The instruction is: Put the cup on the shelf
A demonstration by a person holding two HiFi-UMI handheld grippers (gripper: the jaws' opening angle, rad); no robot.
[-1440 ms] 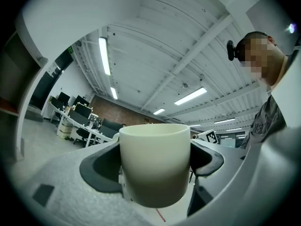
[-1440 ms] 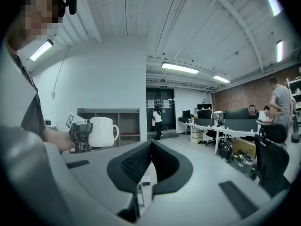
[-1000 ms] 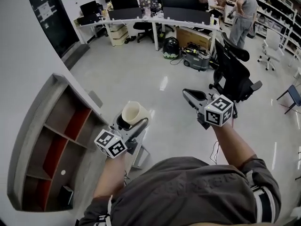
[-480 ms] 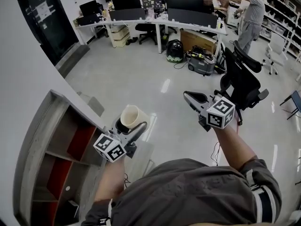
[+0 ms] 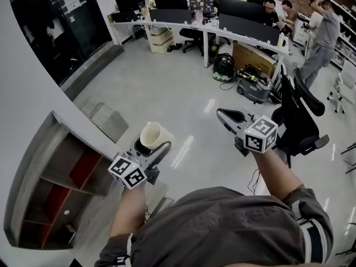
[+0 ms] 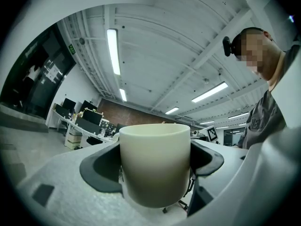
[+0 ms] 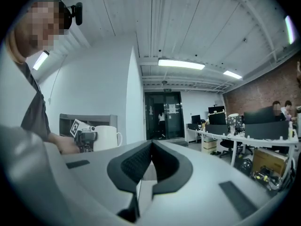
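Observation:
A cream cup (image 5: 152, 136) (image 6: 155, 166) with a handle sits upright between the jaws of my left gripper (image 5: 150, 147), which is shut on it at mid-air height. The same cup (image 7: 107, 138) shows small at the left of the right gripper view. A grey shelf unit (image 5: 50, 188) with red and grey compartments stands against the white wall at the lower left, left of the cup. My right gripper (image 5: 227, 115) is held out over the floor to the right, its jaws shut together with nothing between them (image 7: 150, 160).
An office floor lies below, with a black chair (image 5: 297, 118) close to my right gripper. Desks with monitors (image 5: 222, 15), a vacuum cleaner (image 5: 224, 68) and people stand at the far side. A dark glass doorway (image 5: 61, 26) is at the upper left.
The view has swung rightward and the shelf has slid toward the lower left edge. Both grippers keep their pose, the cup still held in the left one.

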